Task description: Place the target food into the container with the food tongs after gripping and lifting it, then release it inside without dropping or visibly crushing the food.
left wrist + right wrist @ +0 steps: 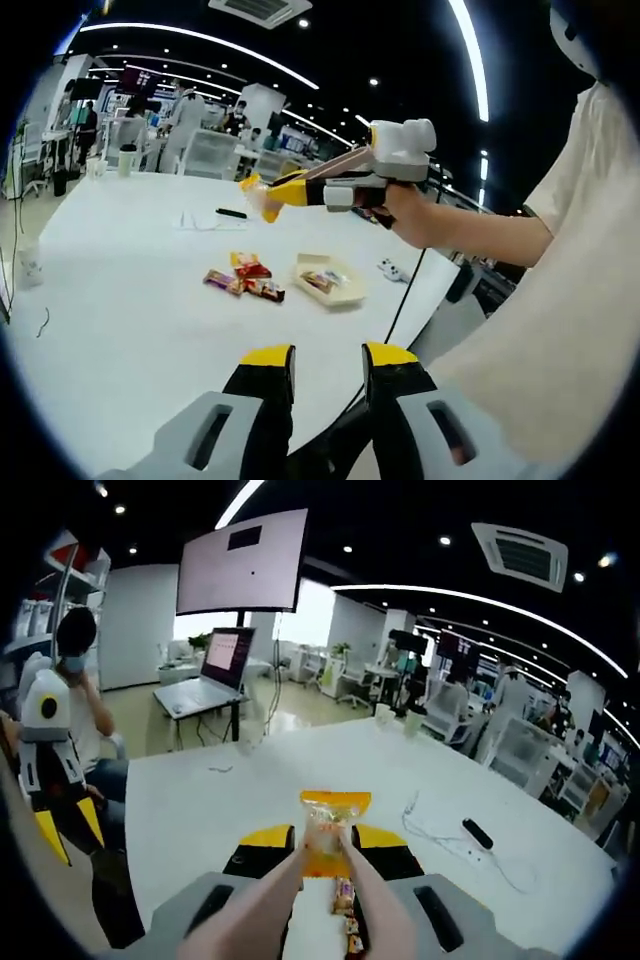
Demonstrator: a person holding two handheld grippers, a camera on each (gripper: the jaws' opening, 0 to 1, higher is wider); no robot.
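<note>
Snack packet (334, 825) is hanging pinched in tongs (300, 900) clenched by the right hand-held gripper (322, 852), lifted above the counter (200, 800) toward the container (330, 283), left hand-held gripper (328, 352) released.

Open tabletop: the white table (120, 300) is bare across the lower left of the left gripper view.
Centre cluster: snack packets (245, 277) and the container (330, 280) lie near together.
Far side obstacles: black remote (478, 833) and thin cable (430, 830), right of the right gripper view.
</note>
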